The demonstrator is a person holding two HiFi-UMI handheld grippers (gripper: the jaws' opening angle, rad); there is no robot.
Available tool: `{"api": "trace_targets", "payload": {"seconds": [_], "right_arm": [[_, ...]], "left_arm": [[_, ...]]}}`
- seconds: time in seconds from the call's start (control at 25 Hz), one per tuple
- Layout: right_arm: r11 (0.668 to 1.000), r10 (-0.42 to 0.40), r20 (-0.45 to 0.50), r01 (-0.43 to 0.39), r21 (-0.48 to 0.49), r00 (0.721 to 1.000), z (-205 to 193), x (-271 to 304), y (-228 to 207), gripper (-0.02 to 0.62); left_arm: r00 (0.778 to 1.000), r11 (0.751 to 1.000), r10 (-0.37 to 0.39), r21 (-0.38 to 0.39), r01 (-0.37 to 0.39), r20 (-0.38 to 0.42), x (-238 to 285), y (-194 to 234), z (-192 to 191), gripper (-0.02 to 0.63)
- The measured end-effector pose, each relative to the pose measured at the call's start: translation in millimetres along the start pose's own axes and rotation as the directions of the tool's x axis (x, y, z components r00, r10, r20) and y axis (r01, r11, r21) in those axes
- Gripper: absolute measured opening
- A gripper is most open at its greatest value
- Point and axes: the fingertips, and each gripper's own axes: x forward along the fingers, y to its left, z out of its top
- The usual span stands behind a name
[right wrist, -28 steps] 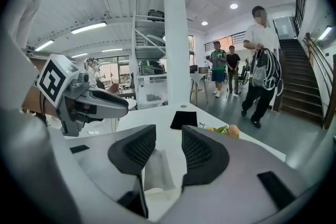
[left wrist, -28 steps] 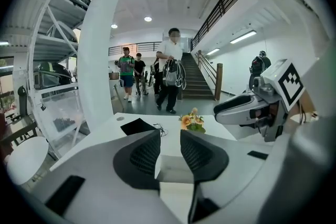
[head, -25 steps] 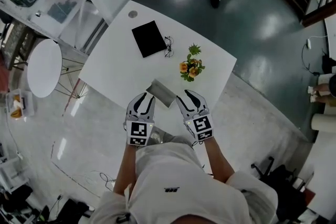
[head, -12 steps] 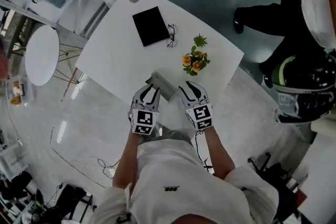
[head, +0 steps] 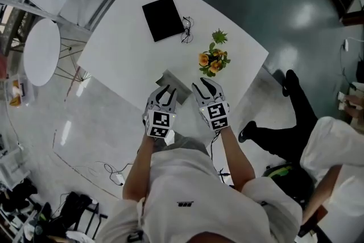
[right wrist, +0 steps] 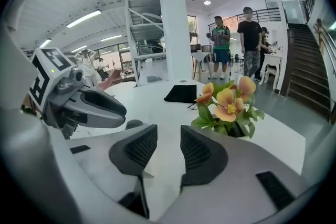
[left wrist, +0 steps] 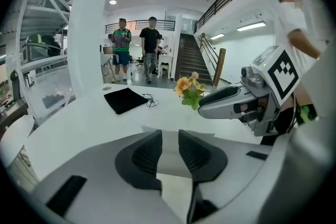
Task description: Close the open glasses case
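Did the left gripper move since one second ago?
Yes. In the head view the left gripper has advanced forward over the grey glasses case; earlier its tips stopped at the case's near edge.

The surface (head: 122,54) is plain white; on it a flat black cloth (head: 163,18) lies toward the far corner, beside thin dark-framed glasses (head: 186,30) and orange flowers (head: 211,60) with green leaves, while the glasses case (head: 173,81) at the near edge is dull grey. The left hand-held gripper (left wrist: 169,136) and the right hand-held gripper (right wrist: 168,136) are both pale grey-white with black ribbed pads, and each bears a cube patterned with black-and-white square markers. The floor (head: 256,3) beyond the far edge is dark grey-green.
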Motion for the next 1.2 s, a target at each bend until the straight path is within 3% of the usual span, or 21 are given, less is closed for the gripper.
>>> {"api": "trace_targets", "payload": {"seconds": [0.6,1.2], "right_arm": [[0.999,-0.018,-0.052,0.020,0.027,0.998,-22,29,2,0.140],[0.999,-0.023,-0.056,0.025,0.040,0.998,-26,27,11,0.140]], "left_arm": [[0.994,0.997,-0.069,-0.031,0.066,-0.089,29,-6,-30,0.109],[0.992,0.994,-0.098,-0.059,0.093,-0.085,42,-16,-28,0.109]]}}
